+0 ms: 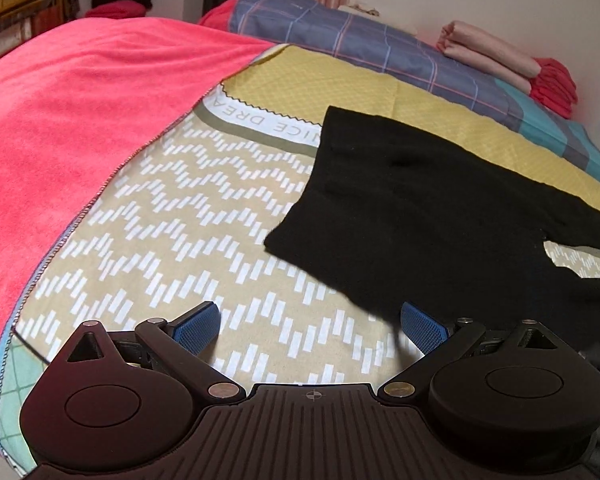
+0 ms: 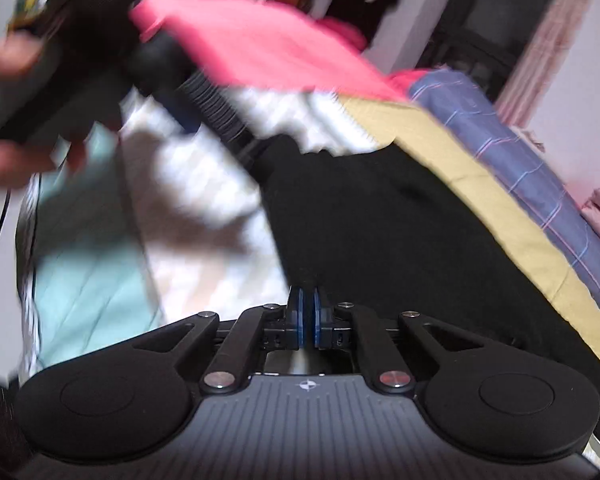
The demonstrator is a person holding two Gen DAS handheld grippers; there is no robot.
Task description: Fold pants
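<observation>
The black pants [image 1: 432,216] lie spread on the bed [image 1: 188,216], on its patterned sheet, reaching up onto a yellow cover [image 1: 340,84] near a plaid pillow [image 1: 380,44]; one edge already looks doubled, with a gap of sheet showing near the right side. The left hand-held gripper [image 1: 310,326] hovers over the sheet just short of the cloth's near edge, its blue pads standing wide with nothing between them. The right hand-held gripper [image 2: 308,316] has its pads drawn together almost to touching at the pants' left border in its own view [image 2: 400,240] — whether any cloth is pinched there I cannot tell, since black fabric against black fingers hides it and the frame is blurred. That is the chief risk: if the pads closed on air or on only one layer, a lift would drag a single ply and leave the fold skewed. The left one, coming in wide, could also catch the sheet along with the pants and rumple both. The pink blanket [image 1: 80,120] heaped close by leaves little flat room for a fold to land. The only legible writing is printed on the sheet's pale band — "NICE DREA", the rest hidden under the pants.
</observation>
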